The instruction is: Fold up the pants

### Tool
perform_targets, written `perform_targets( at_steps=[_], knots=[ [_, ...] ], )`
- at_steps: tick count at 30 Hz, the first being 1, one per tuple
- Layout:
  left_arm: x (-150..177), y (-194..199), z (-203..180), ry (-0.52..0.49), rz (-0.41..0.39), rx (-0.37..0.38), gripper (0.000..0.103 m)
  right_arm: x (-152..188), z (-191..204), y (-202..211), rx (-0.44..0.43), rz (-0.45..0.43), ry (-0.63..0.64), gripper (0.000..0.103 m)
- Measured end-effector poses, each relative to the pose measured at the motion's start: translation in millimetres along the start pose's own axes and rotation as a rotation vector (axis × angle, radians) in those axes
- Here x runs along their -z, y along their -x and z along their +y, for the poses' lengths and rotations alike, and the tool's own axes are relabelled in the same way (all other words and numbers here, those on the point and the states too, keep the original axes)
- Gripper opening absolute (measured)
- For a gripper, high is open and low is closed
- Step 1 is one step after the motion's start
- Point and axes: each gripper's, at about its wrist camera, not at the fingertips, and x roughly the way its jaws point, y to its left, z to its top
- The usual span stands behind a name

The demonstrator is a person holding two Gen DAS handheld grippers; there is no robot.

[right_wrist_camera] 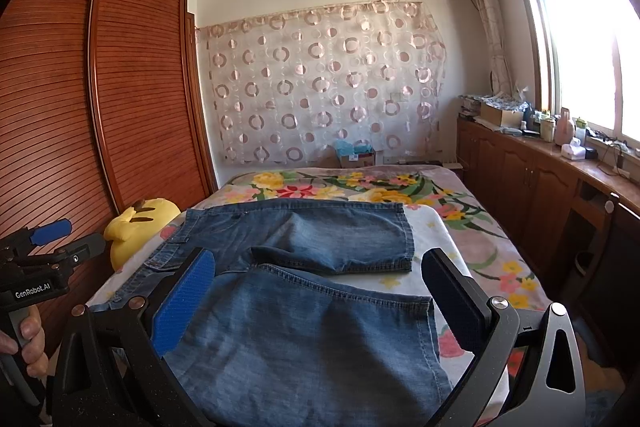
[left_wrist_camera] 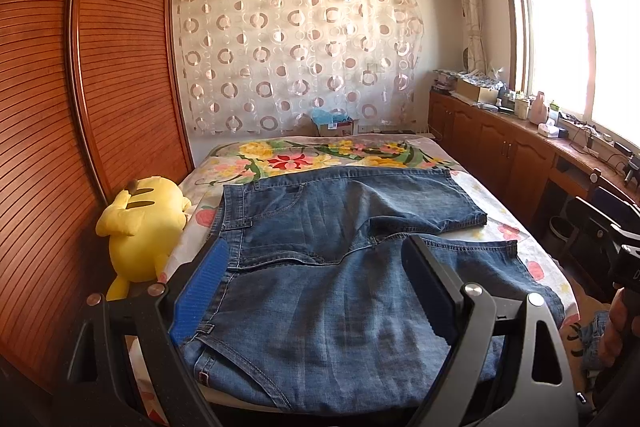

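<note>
Denim pants point(left_wrist_camera: 340, 267) lie spread flat on the floral bedspread point(left_wrist_camera: 320, 157), waistband toward the yellow plush toy point(left_wrist_camera: 140, 223) and legs pointing away from it. Above the pants, the left gripper point(left_wrist_camera: 316, 291) and right gripper point(right_wrist_camera: 320, 303) both hang wide open, holding nothing. Beyond the plush toy stands a slatted wooden wardrobe point(left_wrist_camera: 120, 67).
</note>
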Motion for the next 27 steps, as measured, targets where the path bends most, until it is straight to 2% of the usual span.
perform_targets(
  at_steps=[27],
  knots=[
    [1.4, 1.3, -1.2, 0.001, -0.007, 0.001, 0.089, 0.0, 1.2, -0.2, -0.001, -0.002, -0.002, 0.103]
  ],
)
